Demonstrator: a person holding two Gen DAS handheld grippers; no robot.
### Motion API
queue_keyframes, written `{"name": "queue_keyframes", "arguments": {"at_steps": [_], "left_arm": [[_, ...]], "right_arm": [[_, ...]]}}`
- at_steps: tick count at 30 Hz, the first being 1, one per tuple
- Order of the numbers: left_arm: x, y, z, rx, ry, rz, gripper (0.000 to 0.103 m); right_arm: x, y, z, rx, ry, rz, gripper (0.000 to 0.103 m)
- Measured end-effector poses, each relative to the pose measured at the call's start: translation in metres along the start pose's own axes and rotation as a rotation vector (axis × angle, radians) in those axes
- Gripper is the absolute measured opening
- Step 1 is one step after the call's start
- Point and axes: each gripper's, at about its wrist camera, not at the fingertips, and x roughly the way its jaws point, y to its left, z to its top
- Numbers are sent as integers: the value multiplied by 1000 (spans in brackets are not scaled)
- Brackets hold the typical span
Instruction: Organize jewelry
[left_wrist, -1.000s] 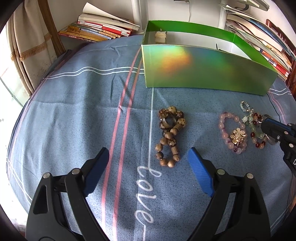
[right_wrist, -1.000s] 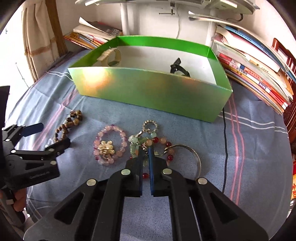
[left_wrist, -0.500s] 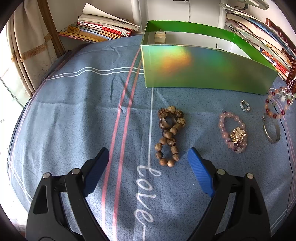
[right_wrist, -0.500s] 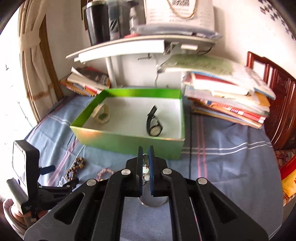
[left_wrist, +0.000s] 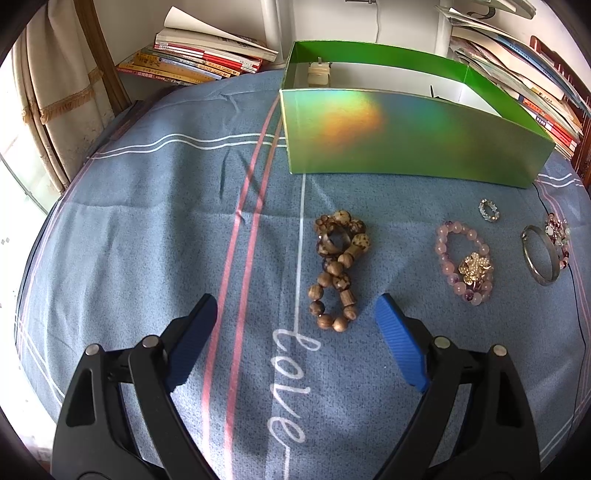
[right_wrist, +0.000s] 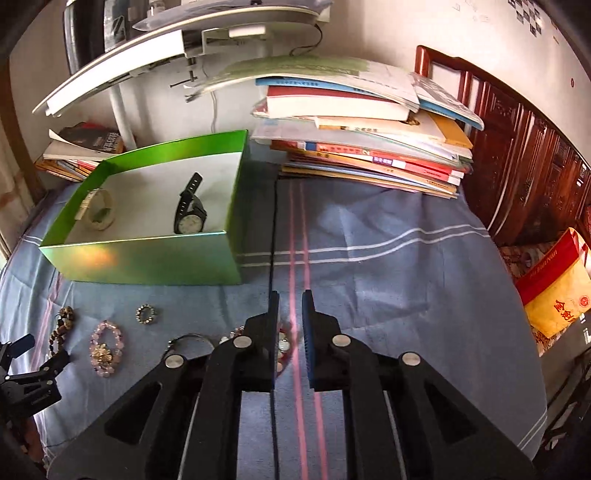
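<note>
On the blue cloth lie a brown wooden bead bracelet (left_wrist: 338, 271), a pink bead bracelet with a gold flower (left_wrist: 466, 266), a small crystal ring (left_wrist: 489, 210), a silver bangle (left_wrist: 539, 258) and a red-green bead bracelet (left_wrist: 557, 230). My left gripper (left_wrist: 295, 341) is open just short of the brown beads. My right gripper (right_wrist: 290, 332) is slightly open, high above the cloth; the red-green bracelet (right_wrist: 283, 345) lies below, between its fingers. The green box (right_wrist: 147, 254) holds a black watch (right_wrist: 190, 218) and a pale bangle (right_wrist: 98, 210).
Stacks of books (right_wrist: 369, 147) lie behind the box on the right and more books (left_wrist: 199, 59) at the back left. A black cable (right_wrist: 272, 236) runs along the cloth beside the box. A wooden chair (right_wrist: 517, 166) stands at the right edge.
My right gripper, shut on the red-green bracelet, lifted it, swung right and has opened; the bracelet now lies by the silver bangle. The left gripper has not moved.
</note>
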Motion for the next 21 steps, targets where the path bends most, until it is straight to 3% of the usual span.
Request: {"name": "queue_keyframes", "arguments": {"at_steps": [9,11,18,21], "left_arm": [[0,0,0,2,0,1,87],[0,0,0,1,0,2,87],[0,0,0,2,0,2,88],[0,-1,0,2,0,1,88]], "right_arm": [[31,14,-38,-84,179,18,15],[31,10,-41,-73,173,21,20],[37,22,-43,-76,201,68,22],[39,28,-44,-98,193,45,25]]}}
